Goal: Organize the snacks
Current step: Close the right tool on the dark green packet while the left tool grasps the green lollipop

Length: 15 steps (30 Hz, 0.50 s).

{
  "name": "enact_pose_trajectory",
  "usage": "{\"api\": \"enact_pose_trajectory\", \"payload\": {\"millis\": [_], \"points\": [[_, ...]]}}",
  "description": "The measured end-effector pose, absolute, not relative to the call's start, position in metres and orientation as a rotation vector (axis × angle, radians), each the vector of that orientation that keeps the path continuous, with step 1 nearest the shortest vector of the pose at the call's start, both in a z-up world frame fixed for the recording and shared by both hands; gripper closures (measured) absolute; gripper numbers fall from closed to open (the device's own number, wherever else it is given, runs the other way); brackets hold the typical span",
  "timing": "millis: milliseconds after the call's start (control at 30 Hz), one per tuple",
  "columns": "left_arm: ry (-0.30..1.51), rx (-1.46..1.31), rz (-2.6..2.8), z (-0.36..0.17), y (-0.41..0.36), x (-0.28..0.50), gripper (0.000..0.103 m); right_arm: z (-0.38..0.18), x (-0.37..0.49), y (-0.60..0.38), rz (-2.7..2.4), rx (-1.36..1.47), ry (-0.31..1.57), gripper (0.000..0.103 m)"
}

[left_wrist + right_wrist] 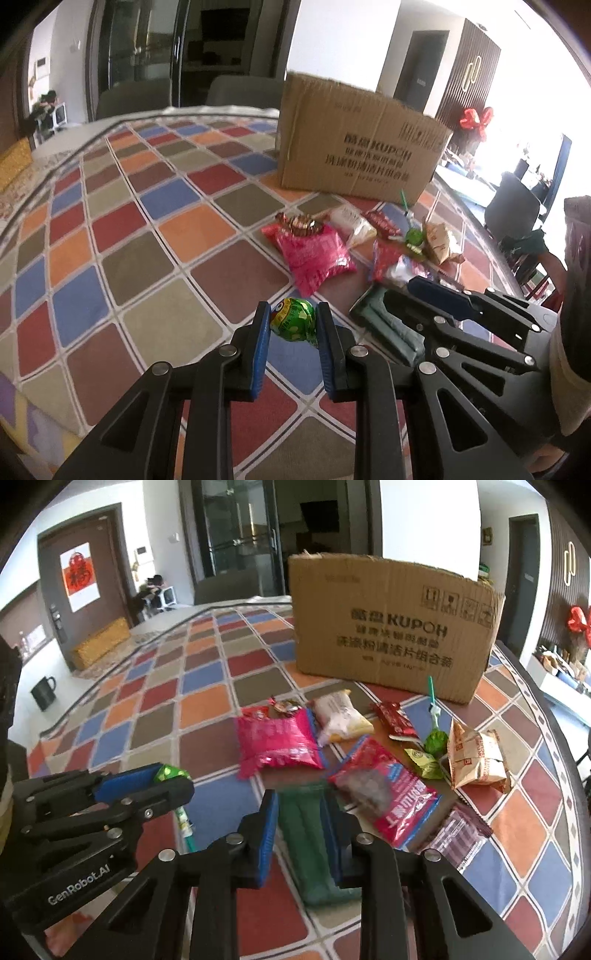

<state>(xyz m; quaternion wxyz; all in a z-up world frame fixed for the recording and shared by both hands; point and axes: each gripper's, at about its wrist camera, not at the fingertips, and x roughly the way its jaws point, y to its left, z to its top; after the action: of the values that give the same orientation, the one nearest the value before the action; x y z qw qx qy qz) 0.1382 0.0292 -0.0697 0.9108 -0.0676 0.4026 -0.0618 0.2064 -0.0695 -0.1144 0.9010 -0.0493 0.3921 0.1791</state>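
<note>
My left gripper point(292, 319) is shut on a green-wrapped lollipop point(293, 320), held just above the chequered tablecloth; it also shows in the right wrist view point(168, 772) with its stick hanging down. My right gripper point(300, 808) is closed around a dark green snack packet point(306, 834) that lies on the table; the packet also shows in the left wrist view point(388, 325). Several snack packets lie ahead: a pink one point(277, 740), a red one point(384, 794), a white one point(341, 716), a tan one point(476, 757). A cardboard box point(388, 624) stands behind them.
The tablecloth point(147, 221) stretches wide to the left. A second green lollipop point(436, 738) and a small red packet point(397, 718) lie near the box. The table edge curves along the right, with chairs point(513, 210) beyond it.
</note>
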Motion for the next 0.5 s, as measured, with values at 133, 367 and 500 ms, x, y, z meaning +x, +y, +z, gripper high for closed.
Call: {"api": "enact_pose_trajectory", "payload": {"millis": [133,367,500], "points": [[0.809,-0.130,-0.124,-0.060,0.026,0.130,0.078,-0.107,0.197,-0.072,0.378,-0.098,0.780,0.079],[0.833,-0.094,-0.147,-0.064,0.011,0.122,0.078,-0.109,0.194,-0.086,0.407,-0.058,0.802,0.058],[0.854,-0.081,-0.161,-0.070,0.005,0.125,0.078,-0.120,0.196,-0.088,0.429,-0.108,0.835,0.058]]}}
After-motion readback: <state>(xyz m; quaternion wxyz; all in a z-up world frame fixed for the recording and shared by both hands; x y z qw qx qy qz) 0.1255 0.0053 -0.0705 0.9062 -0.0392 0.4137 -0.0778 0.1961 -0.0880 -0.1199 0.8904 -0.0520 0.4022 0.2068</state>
